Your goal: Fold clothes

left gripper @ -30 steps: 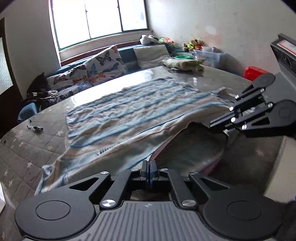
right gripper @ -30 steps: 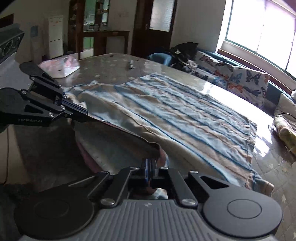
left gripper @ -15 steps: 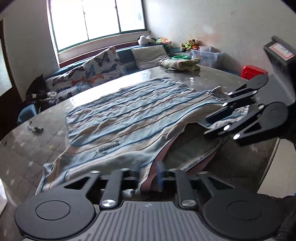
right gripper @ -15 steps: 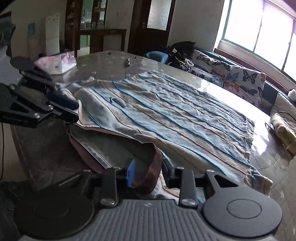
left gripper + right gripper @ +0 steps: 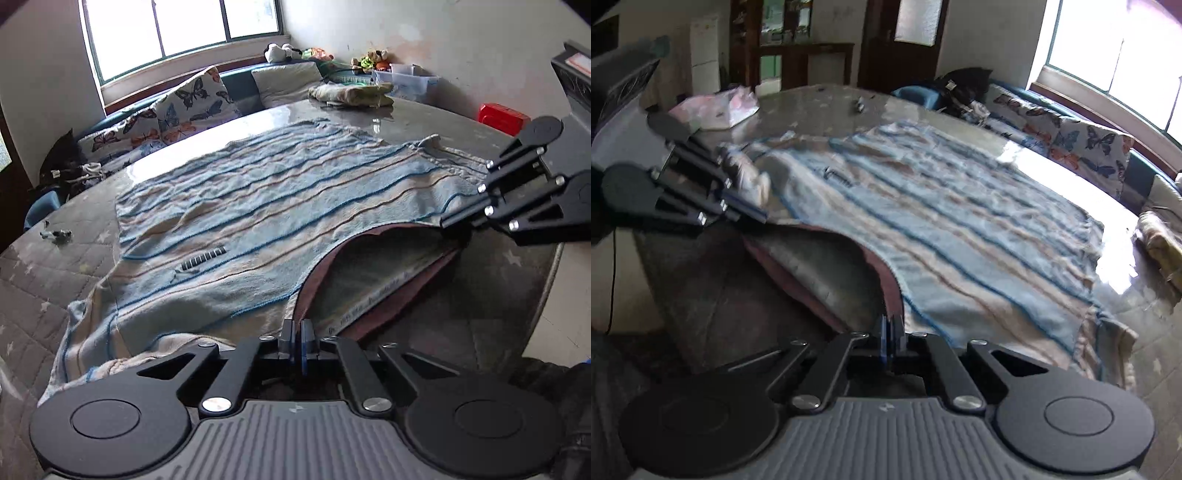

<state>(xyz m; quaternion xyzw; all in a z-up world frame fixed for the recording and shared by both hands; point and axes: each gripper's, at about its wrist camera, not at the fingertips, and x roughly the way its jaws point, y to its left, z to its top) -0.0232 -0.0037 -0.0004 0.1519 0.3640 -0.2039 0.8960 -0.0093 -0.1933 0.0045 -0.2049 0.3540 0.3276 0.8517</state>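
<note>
Striped garment (image 5: 280, 206) on table (image 5: 413, 122) — hem pinched in both hand-held grippers (image 5: 296, 334) (image 5: 891, 332) — folded cloth (image 5: 351, 94) beyond

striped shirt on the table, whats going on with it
A person is folding a blue-and-tan striped knit shirt spread flat on a grey quilted table. The left gripper and right gripper have each just closed on the near hem, one at each end of the opening. The hem is lifted slightly, showing the pinkish inside; no fold is made yet.

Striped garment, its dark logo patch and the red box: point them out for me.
striped garment (image 5: 280, 192), left wrist view, middle of front.
dark logo patch (image 5: 204, 257), left wrist view, patch centre.
red box (image 5: 503, 117), left wrist view, top face.
</note>
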